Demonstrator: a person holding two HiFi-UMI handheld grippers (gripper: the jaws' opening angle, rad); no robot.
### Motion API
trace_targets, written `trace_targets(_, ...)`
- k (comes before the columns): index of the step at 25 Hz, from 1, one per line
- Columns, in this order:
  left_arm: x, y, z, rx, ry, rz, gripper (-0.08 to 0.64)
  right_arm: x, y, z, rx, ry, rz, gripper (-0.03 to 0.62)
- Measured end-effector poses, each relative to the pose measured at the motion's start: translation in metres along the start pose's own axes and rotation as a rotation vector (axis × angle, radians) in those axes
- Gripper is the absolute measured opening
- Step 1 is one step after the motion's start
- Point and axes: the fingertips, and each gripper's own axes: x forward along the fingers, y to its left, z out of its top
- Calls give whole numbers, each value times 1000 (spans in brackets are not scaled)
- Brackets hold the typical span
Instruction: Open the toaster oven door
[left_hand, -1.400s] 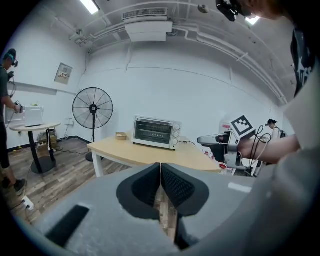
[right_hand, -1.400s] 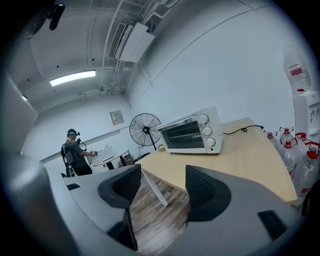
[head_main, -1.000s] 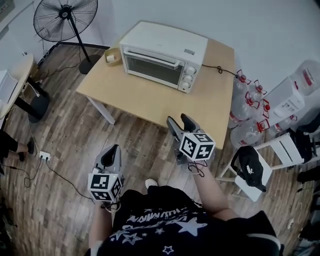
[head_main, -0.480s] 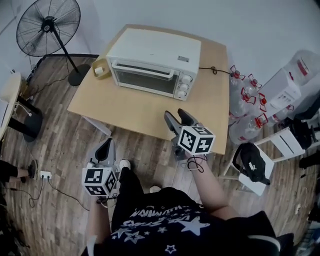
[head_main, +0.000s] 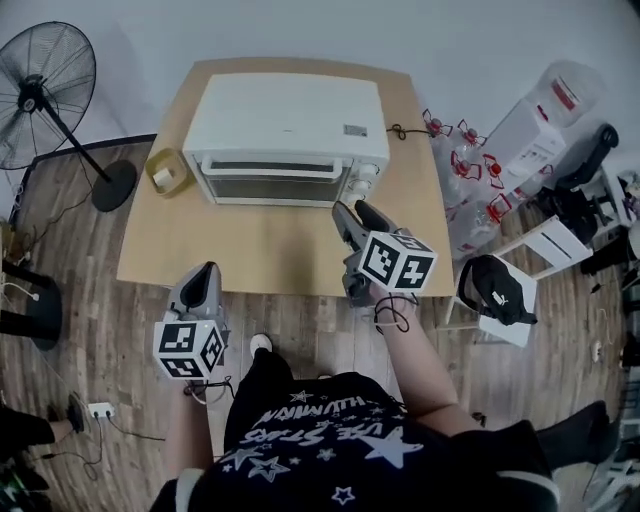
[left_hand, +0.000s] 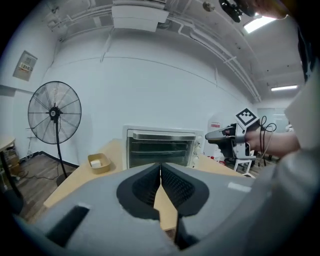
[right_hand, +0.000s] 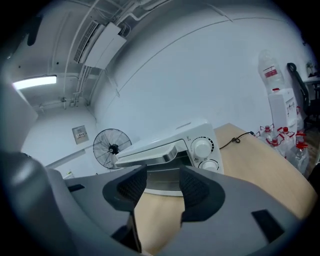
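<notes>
Head view looks down on a white toaster oven (head_main: 288, 135) that sits at the far side of the wooden worktop (head_main: 270, 250). Its glass door (head_main: 272, 187) is shut, and a long handle (head_main: 270, 168) runs along the top of the door. The knobs (head_main: 365, 172) are at the right end of the oven.

The right tongs (head_main: 350, 212) hang over the worktop, close to the oven front near the knobs, but they do not touch it. Right gripper view shows the two jaws apart and closing, with nothing between them. Only the worktop and the oven door show through the gap.

The left tongs (head_main: 207, 270) hang at the near edge of the worktop, far from the oven. Left gripper view shows the jaws pressed together at the tips, and they hold nothing.

A little tan dish (head_main: 166, 172) with something white in it sits just left of the oven. A black fan (head_main: 45, 85) stands on the floor at the left.
</notes>
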Motion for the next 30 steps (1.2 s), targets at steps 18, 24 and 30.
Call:
trace_targets(18, 62, 86, 39, 51, -4, -180, 21, 55, -5, 49, -35, -28, -280, 140)
trace_targets(24, 75, 93, 39, 46, 5, -226, 21, 69, -18, 44, -9, 33, -344, 140)
trace_targets(30, 89, 97, 33, 26, 31, -262, 21, 80, -20, 41, -26, 94, -374, 125)
